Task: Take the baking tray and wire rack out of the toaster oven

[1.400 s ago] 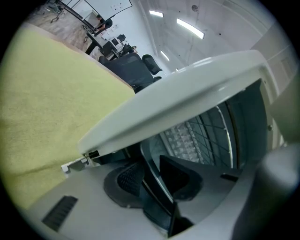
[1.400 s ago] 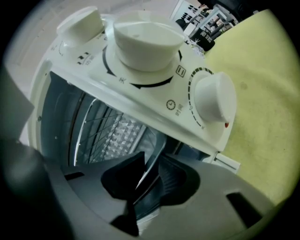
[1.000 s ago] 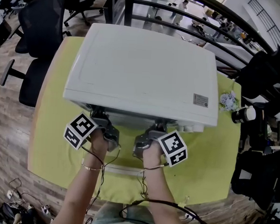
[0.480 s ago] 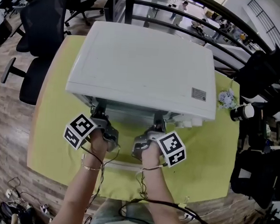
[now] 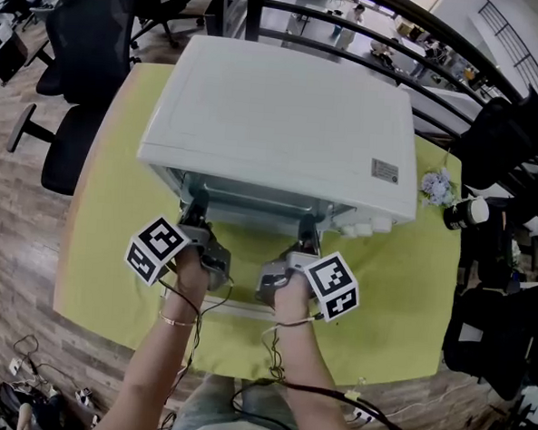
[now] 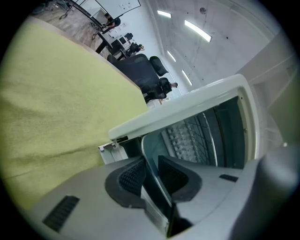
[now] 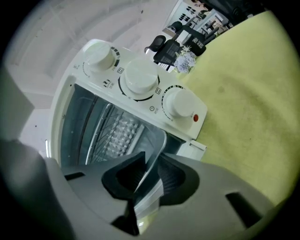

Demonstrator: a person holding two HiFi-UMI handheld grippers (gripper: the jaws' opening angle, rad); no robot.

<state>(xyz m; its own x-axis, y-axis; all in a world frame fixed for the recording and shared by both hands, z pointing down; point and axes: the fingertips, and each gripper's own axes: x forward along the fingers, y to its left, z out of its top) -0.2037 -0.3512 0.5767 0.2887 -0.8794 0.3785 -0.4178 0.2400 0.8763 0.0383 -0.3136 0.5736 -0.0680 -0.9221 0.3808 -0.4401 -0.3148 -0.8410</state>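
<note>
A white toaster oven (image 5: 275, 119) stands on the yellow-green table (image 5: 103, 245) with its door (image 5: 236, 309) folded down toward me. The grey metal baking tray (image 6: 151, 149) sticks out of the oven mouth. My left gripper (image 5: 194, 214) is shut on the tray's front rim near its left end, seen up close at the left gripper (image 6: 150, 169). My right gripper (image 5: 308, 230) is shut on the same rim near its right end, close up at the right gripper (image 7: 150, 171). The wire rack (image 7: 115, 131) still lies inside the oven behind the tray.
Three white knobs (image 7: 140, 77) sit on the oven's right panel. A small flower bunch (image 5: 437, 186) and a black-and-white object (image 5: 469, 214) lie at the table's right edge. Office chairs (image 5: 78, 71) stand at the left, a dark railing (image 5: 353, 37) behind the oven.
Both grippers have drawn back from the oven mouth toward me with the tray rim in them. More of the tray shows in front of the oven.
</note>
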